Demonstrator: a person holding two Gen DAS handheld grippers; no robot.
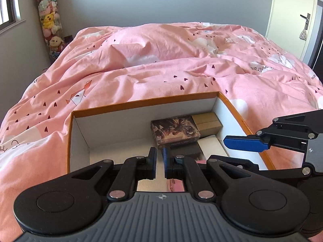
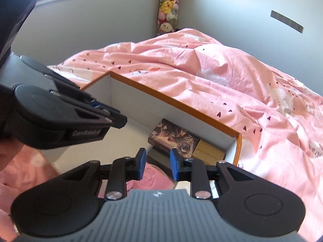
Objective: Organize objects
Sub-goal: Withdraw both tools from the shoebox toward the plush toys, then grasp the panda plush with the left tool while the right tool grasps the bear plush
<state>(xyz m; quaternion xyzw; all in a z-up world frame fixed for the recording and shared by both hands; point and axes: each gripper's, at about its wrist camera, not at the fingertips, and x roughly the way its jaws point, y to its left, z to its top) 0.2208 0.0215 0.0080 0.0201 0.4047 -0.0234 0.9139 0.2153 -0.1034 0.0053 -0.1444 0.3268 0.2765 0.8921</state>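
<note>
Covering bed (image 1: 161,76), rumpled pink duvet (image 1: 181,46)

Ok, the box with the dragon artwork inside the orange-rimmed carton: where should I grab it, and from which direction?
Probably from above. The dragon box lies flat, art face up, stacked on a dark box, so its upper edges stand proud. Brown boxes sit tight against its right end, so close across the two long sides instead. The right gripper is open and nearest; the carton wall blocks any sideways approach.

Matt white cardboard box (image 1: 105,125) with orange rim, lower centre; glossy printed card pack (image 1: 174,129) inside; wrinkled pink cotton duvet (image 1: 161,60) behind.
</note>
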